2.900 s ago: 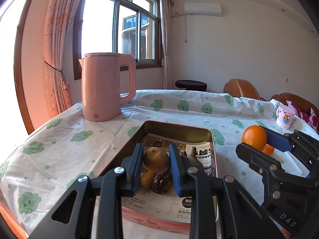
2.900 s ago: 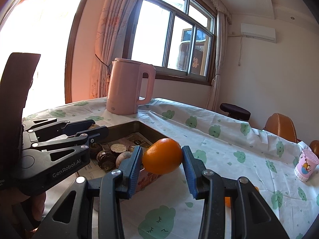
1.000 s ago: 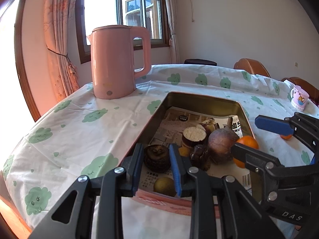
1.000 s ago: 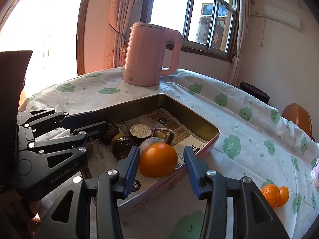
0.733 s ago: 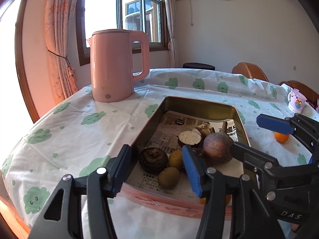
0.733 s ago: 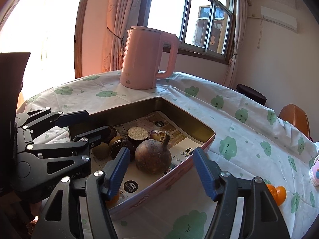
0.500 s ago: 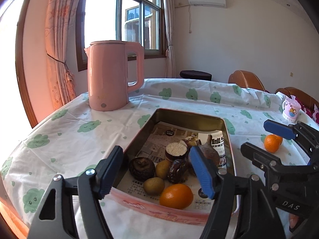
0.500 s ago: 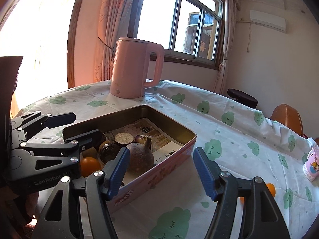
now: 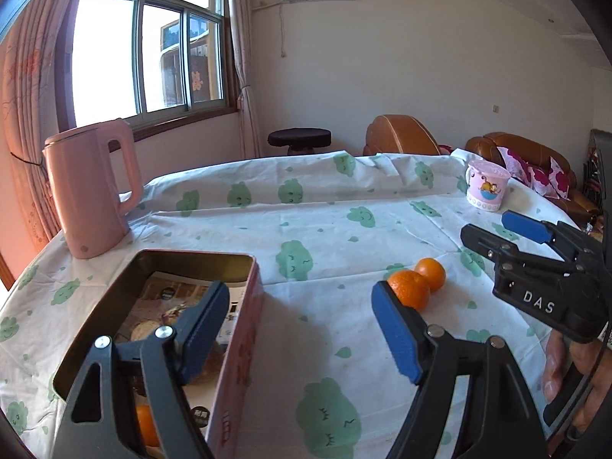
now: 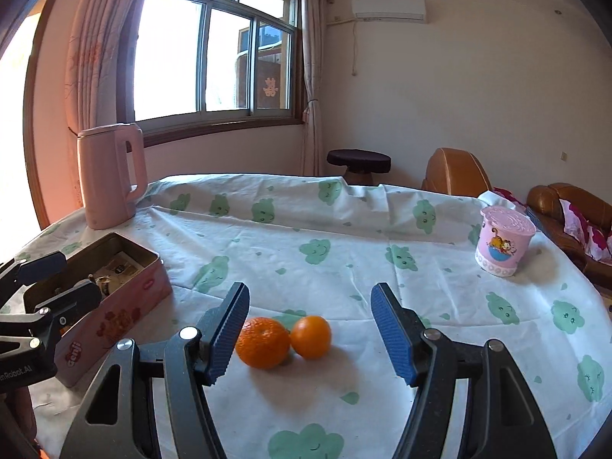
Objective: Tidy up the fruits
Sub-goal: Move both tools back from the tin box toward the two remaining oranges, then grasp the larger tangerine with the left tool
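orange pair of tangerines (image 10: 282,336) just ahead of right gripper (image 10: 309,334), jaws apart, empty; left gripper (image 9: 298,334) opening, empty, beside tin (image 9: 244,329).

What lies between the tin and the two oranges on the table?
Only bare tablecloth; both views show nothing between the tin and the two oranges.

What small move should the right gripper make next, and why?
Probably ease the right gripper forward and down around the nearer orange. Its jaws stand open with nothing between them, and two oranges, the other touching it, lie on the tablecloth just ahead, outside the tin that already holds fruit. The left gripper is opening, empty.
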{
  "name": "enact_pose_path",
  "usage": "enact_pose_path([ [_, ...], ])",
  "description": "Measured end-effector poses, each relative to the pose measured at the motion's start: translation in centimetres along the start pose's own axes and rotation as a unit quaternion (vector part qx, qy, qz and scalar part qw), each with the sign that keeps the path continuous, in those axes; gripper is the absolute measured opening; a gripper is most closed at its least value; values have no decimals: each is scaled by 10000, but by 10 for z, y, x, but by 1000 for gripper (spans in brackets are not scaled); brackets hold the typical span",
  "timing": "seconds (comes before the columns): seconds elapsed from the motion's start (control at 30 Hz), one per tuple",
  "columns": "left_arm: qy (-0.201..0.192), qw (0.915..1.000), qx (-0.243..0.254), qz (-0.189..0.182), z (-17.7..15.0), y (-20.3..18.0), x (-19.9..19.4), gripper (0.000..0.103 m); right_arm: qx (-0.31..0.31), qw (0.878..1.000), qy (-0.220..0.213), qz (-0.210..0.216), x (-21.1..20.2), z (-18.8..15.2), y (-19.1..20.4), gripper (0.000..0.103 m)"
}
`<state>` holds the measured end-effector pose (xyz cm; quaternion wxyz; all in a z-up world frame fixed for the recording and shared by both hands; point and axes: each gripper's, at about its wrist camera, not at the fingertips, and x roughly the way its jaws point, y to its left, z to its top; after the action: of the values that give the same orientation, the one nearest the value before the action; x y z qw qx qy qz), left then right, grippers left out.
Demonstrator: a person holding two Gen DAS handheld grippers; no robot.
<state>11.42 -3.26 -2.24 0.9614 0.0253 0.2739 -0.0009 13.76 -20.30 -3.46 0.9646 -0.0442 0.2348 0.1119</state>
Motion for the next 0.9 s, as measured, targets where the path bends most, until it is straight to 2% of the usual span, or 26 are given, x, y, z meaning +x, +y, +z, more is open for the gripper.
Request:
enact_pose_path([
  [0.3, 490, 9968, 364, -514, 8, -62, 42, 79, 423, 9979, 117, -478, 5, -10, -42, 68],
  [0.5, 854, 9940, 301, -614, 8, -68, 69, 79, 661, 9966, 104, -488, 5, -13, -54, 68],
  [0.6, 957, 9922, 272, -748, 8, -69, 75, 79, 652, 9965, 91, -508, 5, -13, -54, 73],
  [0.67, 1085, 9899, 288, -864, 8, -71, 81, 76, 622, 9967, 91, -521, 5, -13, -53, 74],
  [0.73, 1232, 9865, 302, -1036, 7, -73, 86, 49, 597, 9967, 117, -531, 6, -13, -51, 74],
  [0.9, 1251, 9836, 64, -1299, 6, -64, 86, 47, 592, 9969, 163, -489, 8, -13, -52, 74],
])
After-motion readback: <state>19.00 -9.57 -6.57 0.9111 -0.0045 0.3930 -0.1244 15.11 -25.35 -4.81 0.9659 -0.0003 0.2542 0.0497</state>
